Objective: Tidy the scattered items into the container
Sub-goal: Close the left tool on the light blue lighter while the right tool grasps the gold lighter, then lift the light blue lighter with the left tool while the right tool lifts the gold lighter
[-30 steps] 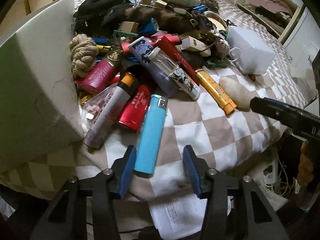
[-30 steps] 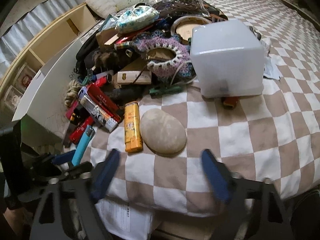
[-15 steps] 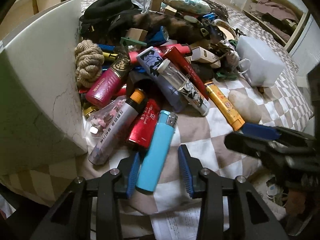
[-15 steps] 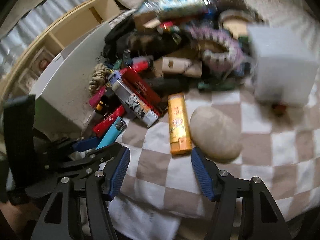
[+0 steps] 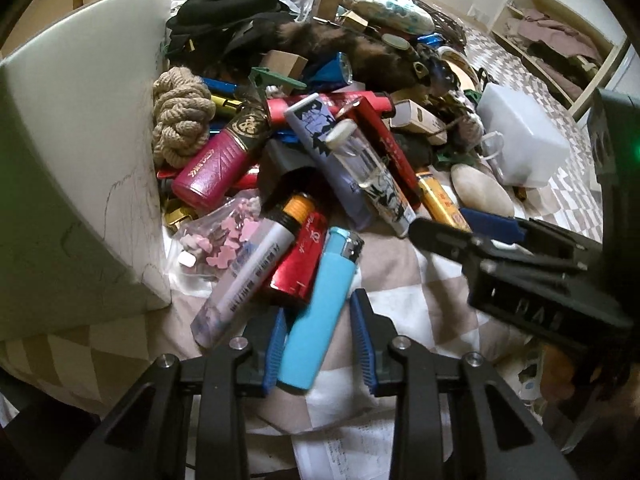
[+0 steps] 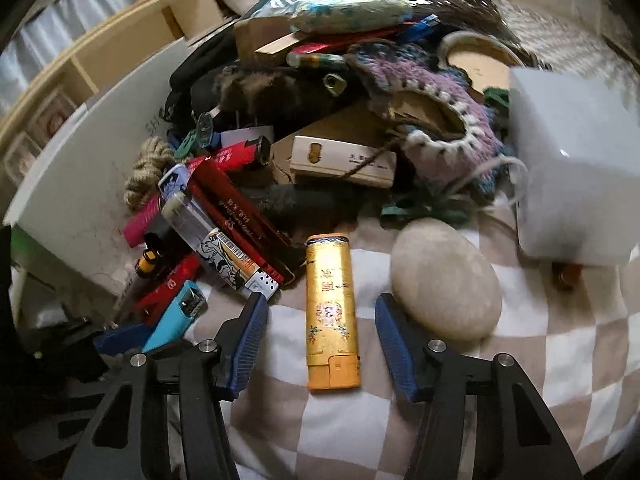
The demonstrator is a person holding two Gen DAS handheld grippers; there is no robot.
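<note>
Ribbed blue pads of the left tool [image 5: 320, 350] close around a smooth plastic blue lighter [image 5: 320, 312], not yet pinching.

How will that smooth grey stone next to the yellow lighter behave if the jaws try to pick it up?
The stone looks rounded and smooth, so flat pads may slip off it. It is probably heavy for its size. Resting on the soft checked bedcover, it would likely rock rather than roll far.
</note>
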